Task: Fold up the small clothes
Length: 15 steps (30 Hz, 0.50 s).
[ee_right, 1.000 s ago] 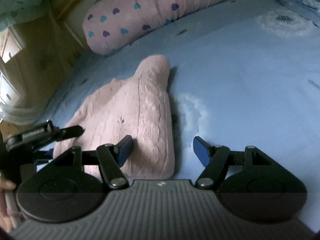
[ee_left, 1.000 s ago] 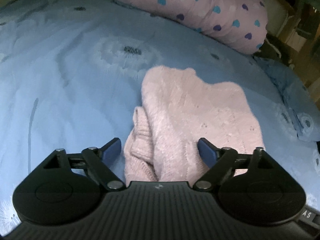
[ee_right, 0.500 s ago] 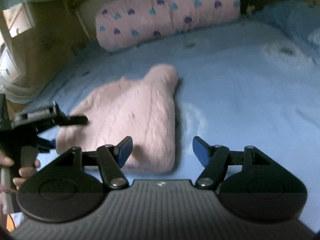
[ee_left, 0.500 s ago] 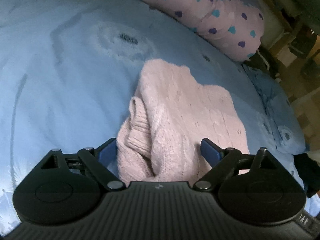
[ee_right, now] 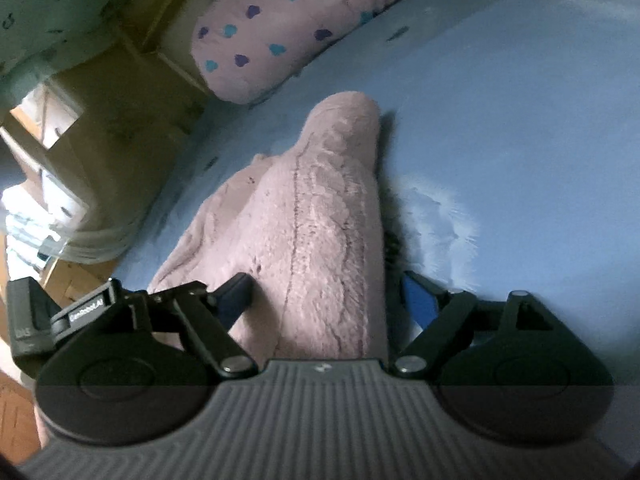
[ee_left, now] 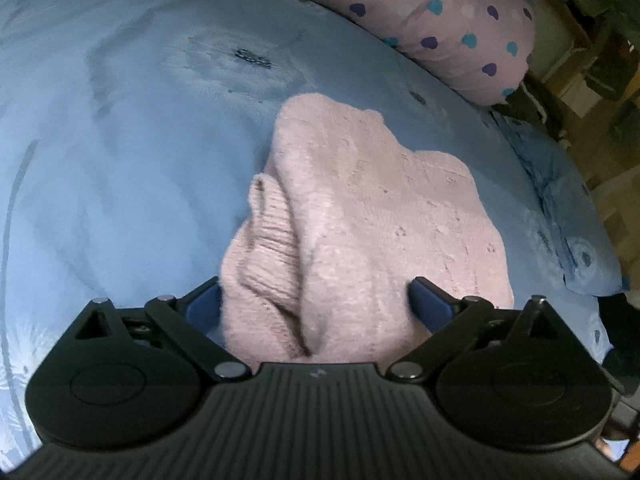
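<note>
A pink knitted sweater (ee_left: pixel 360 208) lies partly folded on the blue flowered bed sheet (ee_left: pixel 120 120), its ribbed cuff (ee_left: pixel 272 240) bunched at the near left. My left gripper (ee_left: pixel 316 300) straddles the sweater's near end. Its jaws are opening, with the knit between them and the pads not squeezing it. In the right wrist view a folded strip of the sweater (ee_right: pixel 320 220) runs away from me between the opening jaws of my right gripper (ee_right: pixel 326 294), which does not clamp it. The left gripper (ee_right: pixel 80 308) shows at the sweater's left edge.
A long pink pillow with blue and purple hearts (ee_left: pixel 420 20) lies along the far side of the bed. A blue pillow (ee_left: pixel 560 220) sits at the bed's right edge, with wooden furniture (ee_left: pixel 580 92) beyond. A wooden cabinet (ee_right: pixel 100 120) stands left of the bed.
Both grippers' jaws have spread wider. The right gripper slid left onto the sweater, so the folded strip now lies between its fingers. The left gripper has tilted slightly, keeping its place.
</note>
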Each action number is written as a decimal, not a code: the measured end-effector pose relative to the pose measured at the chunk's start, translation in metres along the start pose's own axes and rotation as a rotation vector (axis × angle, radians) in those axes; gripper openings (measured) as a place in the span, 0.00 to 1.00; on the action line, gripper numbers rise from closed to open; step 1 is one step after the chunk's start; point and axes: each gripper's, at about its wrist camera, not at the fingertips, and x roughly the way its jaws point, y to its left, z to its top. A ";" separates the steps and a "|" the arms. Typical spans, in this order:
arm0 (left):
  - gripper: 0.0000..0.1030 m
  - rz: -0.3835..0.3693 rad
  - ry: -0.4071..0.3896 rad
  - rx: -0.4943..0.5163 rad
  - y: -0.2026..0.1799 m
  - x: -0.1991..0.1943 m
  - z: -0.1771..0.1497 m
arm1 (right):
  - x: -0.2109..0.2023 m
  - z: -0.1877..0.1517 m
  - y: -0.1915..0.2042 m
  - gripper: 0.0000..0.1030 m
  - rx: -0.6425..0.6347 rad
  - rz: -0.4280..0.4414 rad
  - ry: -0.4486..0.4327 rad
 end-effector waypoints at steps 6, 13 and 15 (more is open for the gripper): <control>0.97 -0.051 0.028 0.011 -0.008 0.015 -0.001 | 0.020 0.001 0.013 0.87 -0.091 0.037 0.016; 0.97 -0.066 0.009 0.004 -0.005 0.018 -0.004 | 0.026 -0.001 0.008 0.87 -0.112 0.076 -0.019; 0.97 -0.070 0.005 0.001 -0.004 0.018 -0.004 | 0.026 -0.002 0.008 0.87 -0.106 0.079 -0.024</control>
